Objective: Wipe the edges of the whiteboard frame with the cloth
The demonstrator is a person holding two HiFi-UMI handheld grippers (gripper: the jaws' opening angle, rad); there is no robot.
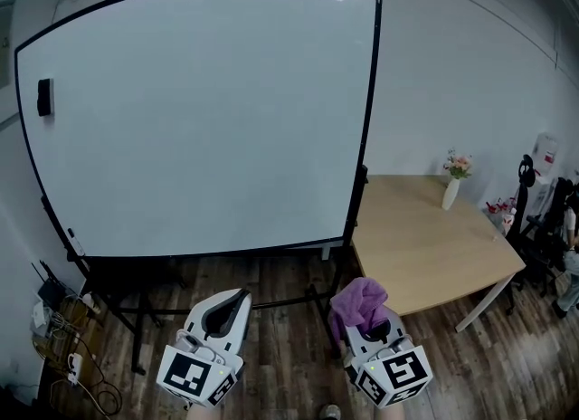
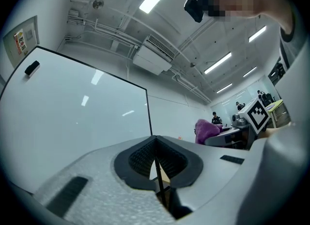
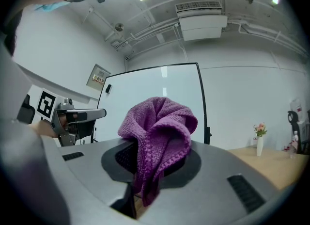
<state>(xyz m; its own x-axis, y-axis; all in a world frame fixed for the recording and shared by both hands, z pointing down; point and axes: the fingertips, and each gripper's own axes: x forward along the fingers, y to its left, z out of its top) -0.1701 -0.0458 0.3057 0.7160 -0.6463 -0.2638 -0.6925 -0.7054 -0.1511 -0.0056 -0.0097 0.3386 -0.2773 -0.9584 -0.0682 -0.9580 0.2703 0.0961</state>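
Your right tool point(image 1: 364, 320) pinches the cloth point(image 1: 357, 299), your left tool point(image 1: 232, 306) is closed on nothing; wiping not yet begun, so raise the cloth to the whiteboard frame point(image 1: 367, 119).

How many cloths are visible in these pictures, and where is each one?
1. The purple cloth is held between the fingers of the right gripper, bunched up above them. The left gripper holds none. Another could be hidden out of view.

The cloth point(image 3: 157, 132) was purple with a knitted texture. The whiteboard point(image 1: 199, 119) was white, its frame point(image 1: 370, 110) and eraser point(image 1: 44, 97) black. The left gripper point(image 2: 155, 139) and right gripper point(image 3: 156, 146) were pale grey and black with black-and-white square patterns; the table point(image 1: 425, 251) was light wood, the vase point(image 1: 450, 195) white and the floor point(image 1: 271, 319) dark brown planks.
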